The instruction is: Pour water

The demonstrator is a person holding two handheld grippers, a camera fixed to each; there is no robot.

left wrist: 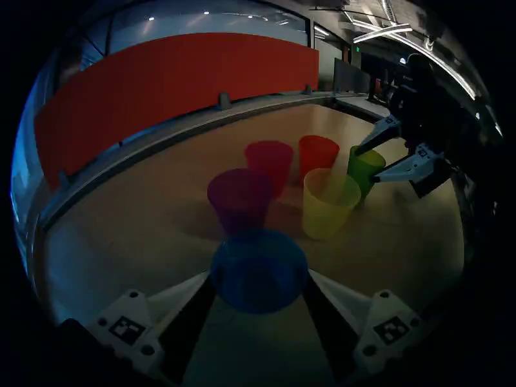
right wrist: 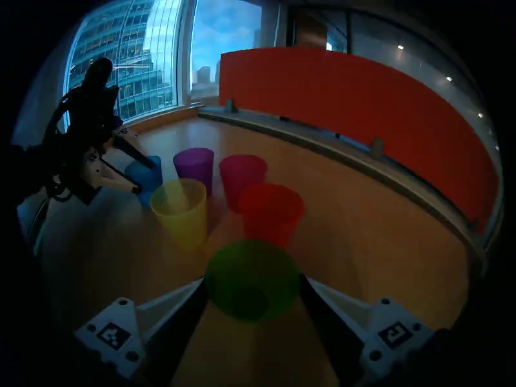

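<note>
We log: left gripper point(left wrist: 259, 276), fingers clamped on blue cup point(left wrist: 259, 258) between them; right gripper point(right wrist: 253, 279), fingers clamped on green cup point(right wrist: 251, 267) between them. Risk: tilting either could knock the yellow cup point(left wrist: 329, 203) just ahead, spilling water.

A dimly lit open-plan office, high in a city tower. A long wooden desk point(right wrist: 387, 232) runs beneath a curved red divider panel point(right wrist: 387, 109), which grey brackets point(left wrist: 224, 100) hold along the desk's far edge. Floor-to-ceiling windows point(right wrist: 219, 51) look out on neighbouring glass high-rises point(right wrist: 109, 64) under a blue, cloud-streaked sky. Overhead, linear strip lights point(left wrist: 380, 31) cross a dark ceiling. Glazed partitions point(right wrist: 387, 58) rise behind the red panel, and another desk point(left wrist: 361, 103) stands past its end.
</note>
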